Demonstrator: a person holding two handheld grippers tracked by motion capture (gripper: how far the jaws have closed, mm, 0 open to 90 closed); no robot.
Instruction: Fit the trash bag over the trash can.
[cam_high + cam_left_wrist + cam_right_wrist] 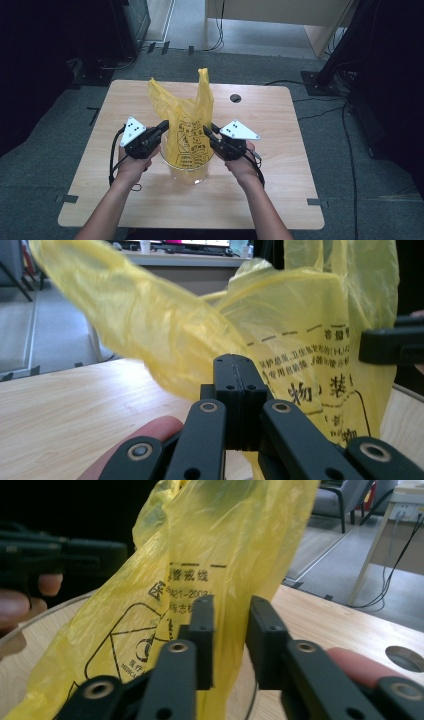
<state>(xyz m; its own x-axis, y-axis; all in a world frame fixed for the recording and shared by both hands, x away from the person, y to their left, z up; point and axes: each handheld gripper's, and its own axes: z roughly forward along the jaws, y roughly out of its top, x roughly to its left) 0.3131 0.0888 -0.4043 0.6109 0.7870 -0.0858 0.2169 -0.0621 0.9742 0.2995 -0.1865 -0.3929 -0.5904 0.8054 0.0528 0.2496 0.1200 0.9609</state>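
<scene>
Yellow plastic bag [188,131] stands in clear container [187,172] near table [280,150] front edge | thin, limp, light, slippery film judged; hem advised | left gripper [235,371] fingers closed together | right gripper [231,630] fingers narrowly parted around film.

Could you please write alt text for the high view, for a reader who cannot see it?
A yellow plastic bag stands in a clear round container on a wooden table. A person holds the left gripper and right gripper against its two sides, forearms entering from the bottom edge.
</scene>
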